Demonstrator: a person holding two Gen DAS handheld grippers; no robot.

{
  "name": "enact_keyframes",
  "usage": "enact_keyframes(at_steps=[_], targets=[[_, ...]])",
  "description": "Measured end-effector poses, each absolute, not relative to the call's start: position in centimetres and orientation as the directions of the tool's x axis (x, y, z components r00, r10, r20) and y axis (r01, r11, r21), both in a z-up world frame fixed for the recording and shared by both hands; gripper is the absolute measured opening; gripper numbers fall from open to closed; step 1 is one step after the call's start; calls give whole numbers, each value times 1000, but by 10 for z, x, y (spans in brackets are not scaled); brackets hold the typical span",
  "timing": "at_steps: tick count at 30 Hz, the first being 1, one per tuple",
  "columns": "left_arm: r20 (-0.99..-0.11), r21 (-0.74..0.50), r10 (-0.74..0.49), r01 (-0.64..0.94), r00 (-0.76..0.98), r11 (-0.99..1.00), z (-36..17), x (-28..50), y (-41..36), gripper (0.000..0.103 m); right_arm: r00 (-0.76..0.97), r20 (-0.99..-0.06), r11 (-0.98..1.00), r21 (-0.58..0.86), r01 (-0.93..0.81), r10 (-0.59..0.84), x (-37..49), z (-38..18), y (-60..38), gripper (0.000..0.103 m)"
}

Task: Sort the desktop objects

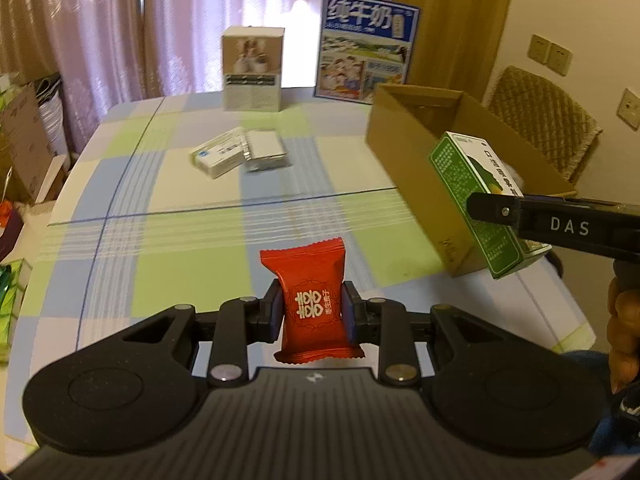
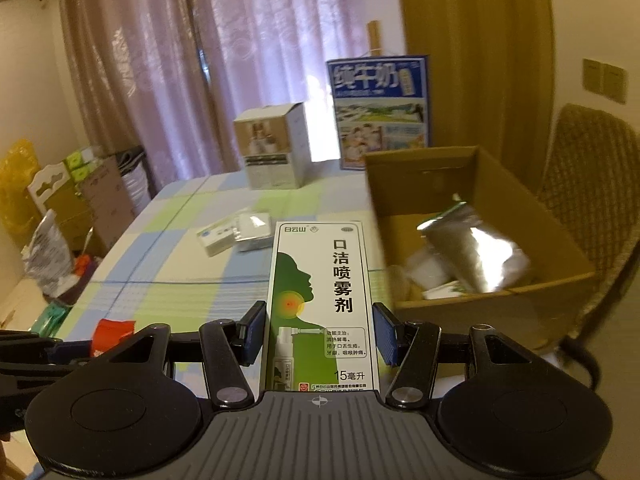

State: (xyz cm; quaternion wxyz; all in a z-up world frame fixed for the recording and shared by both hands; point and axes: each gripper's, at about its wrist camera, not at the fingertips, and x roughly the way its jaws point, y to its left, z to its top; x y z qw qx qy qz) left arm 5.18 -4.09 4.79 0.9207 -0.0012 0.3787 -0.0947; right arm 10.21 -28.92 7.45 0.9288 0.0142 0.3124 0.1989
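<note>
Inside carton (image 2: 472, 184) already some packs; left gripper (image 1: 311, 312) clamping candy (image 1: 308, 300), right gripper (image 2: 320, 332) clamping spray box (image 2: 320, 300); white packs (image 1: 240, 152) left on table (image 1: 160, 200)

Dim warm room, backlit curtains (image 1: 120, 20), fisheye-bent edges, slight blur

Place: a lived-in room of a home, likely a dining area.
Table (image 1: 168, 184): under the gripper, covered with a checked cloth in green, blue and cream.
Curtains (image 2: 240, 60): pink sheer with tan drapes, behind the table's far edge.
Chair (image 2: 592, 184): woven back, to the gripper's right.
Wall switches (image 1: 550, 54): far right.
Household clutter (image 2: 100, 196): cartons and bags stacked at the left.
Milk carton box (image 1: 366, 46): upright at the far edge.
</note>
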Motion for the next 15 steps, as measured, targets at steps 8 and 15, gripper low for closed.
enact_keyframes(at_steps=[8,15], targets=[[-694,-60,-196,216,693,975,57,53,-71,24,756,-560,939,151,-310,340,99,82,-328,52],[-693,-57,-221,253,686,966,61,57,-96,24,771,-554,949,161,-270,313,99,84,-355,52]])
